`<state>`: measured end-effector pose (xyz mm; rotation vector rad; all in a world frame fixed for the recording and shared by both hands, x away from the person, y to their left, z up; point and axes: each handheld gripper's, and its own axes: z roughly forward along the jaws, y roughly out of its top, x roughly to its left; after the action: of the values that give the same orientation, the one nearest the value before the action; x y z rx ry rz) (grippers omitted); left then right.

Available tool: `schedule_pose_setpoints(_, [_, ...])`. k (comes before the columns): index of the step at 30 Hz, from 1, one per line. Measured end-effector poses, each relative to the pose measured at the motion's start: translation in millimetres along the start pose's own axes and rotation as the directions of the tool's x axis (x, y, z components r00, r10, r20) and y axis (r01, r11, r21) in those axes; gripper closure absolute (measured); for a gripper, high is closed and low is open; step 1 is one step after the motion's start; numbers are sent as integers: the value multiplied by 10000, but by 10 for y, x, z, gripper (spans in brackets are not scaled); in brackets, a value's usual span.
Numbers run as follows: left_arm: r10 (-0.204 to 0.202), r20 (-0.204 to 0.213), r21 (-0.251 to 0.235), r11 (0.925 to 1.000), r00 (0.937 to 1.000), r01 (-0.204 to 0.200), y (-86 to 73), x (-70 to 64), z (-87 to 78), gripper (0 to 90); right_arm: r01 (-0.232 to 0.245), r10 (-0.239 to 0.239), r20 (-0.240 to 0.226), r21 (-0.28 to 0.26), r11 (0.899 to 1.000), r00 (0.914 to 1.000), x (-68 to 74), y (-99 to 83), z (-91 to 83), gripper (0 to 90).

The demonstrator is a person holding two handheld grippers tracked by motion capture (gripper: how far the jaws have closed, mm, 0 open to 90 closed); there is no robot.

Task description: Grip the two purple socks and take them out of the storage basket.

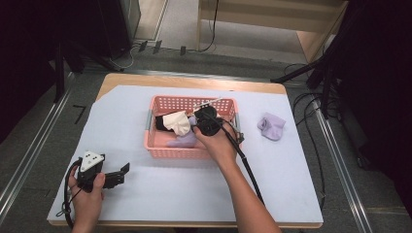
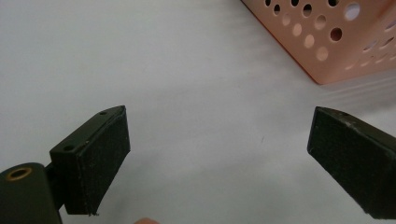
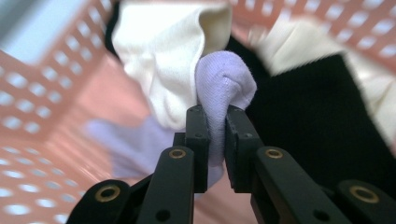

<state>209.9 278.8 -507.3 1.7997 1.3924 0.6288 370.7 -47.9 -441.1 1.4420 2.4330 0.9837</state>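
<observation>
A pink perforated basket stands mid-table, and its corner shows in the left gripper view. Inside lie a cream sock, a black sock and a lilac sock. My right gripper is down in the basket, shut on a fold of the lilac sock, with the cream sock and the black sock just behind it. A second lilac sock lies on the table right of the basket. My left gripper rests open near the front left, its jaws wide apart over bare white cover.
A white sheet covers the table, with a wooden edge showing at the back. The right gripper's cable trails along the forearm. Dark stands and cables sit on the floor beyond the table.
</observation>
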Motion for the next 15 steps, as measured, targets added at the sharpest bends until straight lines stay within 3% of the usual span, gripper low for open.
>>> schedule_pose_setpoints(1, [2,-6,2,10000,10000,-2,0,-1,0,67,0,0,0,0,10000,10000,0,0,0,813])
schedule_pose_setpoints(3, [26,-17,-9,10000,10000,-26,-1,-2,0,67,-25,22,-39,-757,9971,10000,-43,12,-153,814])
schedule_pose_setpoints(5, [27,-22,-9,10000,10000,-27,-1,-3,-1,67,5,-4,8,-986,9951,10000,-63,12,-204,815])
schedule_pose_setpoints(7, [13,-39,-34,10000,10000,-13,-1,-5,2,66,10,-1,54,-1570,9876,10000,-107,5,-302,816])
schedule_pose_setpoints(8, [16,-52,-27,10000,10000,-16,-1,-5,1,67,-75,120,188,-2211,9752,9998,-138,-11,-399,817])
schedule_pose_setpoints(9, [17,-51,-27,10000,10000,-17,-1,-5,1,67,-75,120,188,-2211,9752,9998,-138,-11,-399,817])
schedule_pose_setpoints(11, [18,-52,-28,10000,10000,-19,-1,-6,2,67,-58,135,260,-2762,9611,9996,-181,-25,-485,819])
schedule_pose_setpoints(12, [15,-51,-30,10000,10000,-15,-1,-6,2,67,-25,138,315,-3332,9429,9994,-219,-43,-563,819])
schedule_pose_setpoints(13, [16,-57,-28,10000,10000,-16,-1,-6,1,67,-25,138,315,-3332,9429,9994,-219,-43,-563,819])
schedule_pose_setpoints(14, [30,-58,-16,10000,10000,-30,-1,-5,1,67,30,129,421,-3574,9339,9990,-236,-50,-600,819])
schedule_pose_setpoints(15, [15,-57,-31,10000,10000,-16,-1,-6,2,67,167,122,653,-4258,9047,9978,-272,-73,-661,819])
